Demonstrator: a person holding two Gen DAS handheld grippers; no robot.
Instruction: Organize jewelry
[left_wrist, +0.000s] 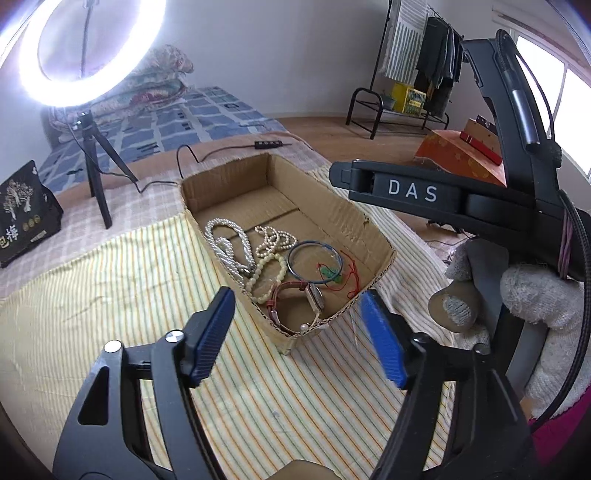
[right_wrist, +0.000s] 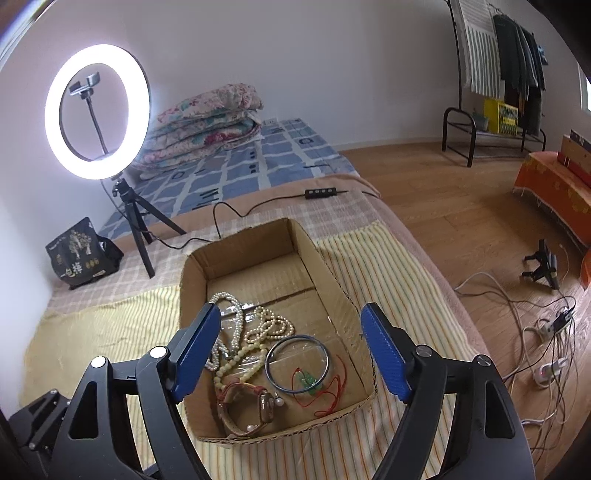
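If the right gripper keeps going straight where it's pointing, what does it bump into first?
Probably the blue bangle in the cardboard box. It lies between the open right gripper fingers' line, though depth is hard to judge.

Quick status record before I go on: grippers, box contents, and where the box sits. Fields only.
left gripper: open, nothing between the pads
right gripper: open, nothing between the pads
cardboard box: open-topped, on the striped cloth
in box, near end: watch, blue bangle, red cord with green pendant
in box, middle: pearl necklaces, cream bead bracelet
in box, far end: bare cardboard
beyond the box: ring light on tripod, lit
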